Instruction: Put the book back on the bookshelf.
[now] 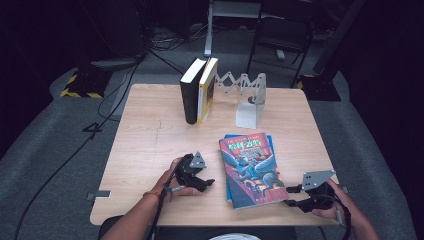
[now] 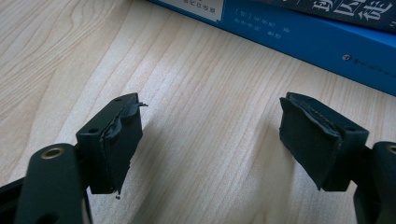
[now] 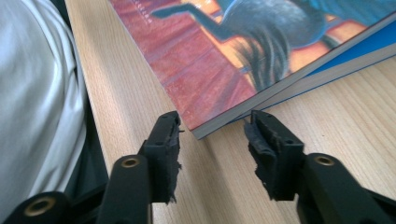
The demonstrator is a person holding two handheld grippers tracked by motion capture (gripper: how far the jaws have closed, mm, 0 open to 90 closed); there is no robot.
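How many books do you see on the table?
4. Two stand upright near the far edge: a black book and a yellow book beside it. Two lie stacked near the front: an illustrated book on a blue book. None seems hidden.

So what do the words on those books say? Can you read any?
Top book, cover title: too blurred to read.
Blue book underneath, side: Chinese characters, cut off and too small to read.
Its white label: print too small.
Standing books: nothing readable.
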